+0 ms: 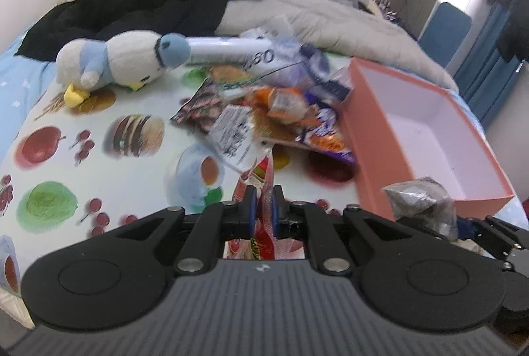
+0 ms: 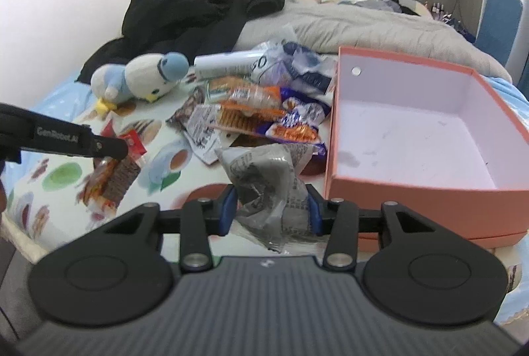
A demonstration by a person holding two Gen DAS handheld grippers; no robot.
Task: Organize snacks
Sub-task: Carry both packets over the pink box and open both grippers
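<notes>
Bright even indoor light, soft shadows, motion blur, strong fisheye edge bending

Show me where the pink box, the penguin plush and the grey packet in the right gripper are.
pink box (image 2: 426,190), right wrist view, on its near outer wall.
penguin plush (image 2: 145,75), right wrist view, on its white belly.
grey packet (image 2: 271,184), right wrist view, on the crinkled middle between the fingers.

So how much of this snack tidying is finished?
Hardly any: the pink box has nothing in it yet. In hand: the left gripper pinches a red packet, and the right gripper holds a grey packet beside the box. Left: the snack pile on the bed.
</notes>
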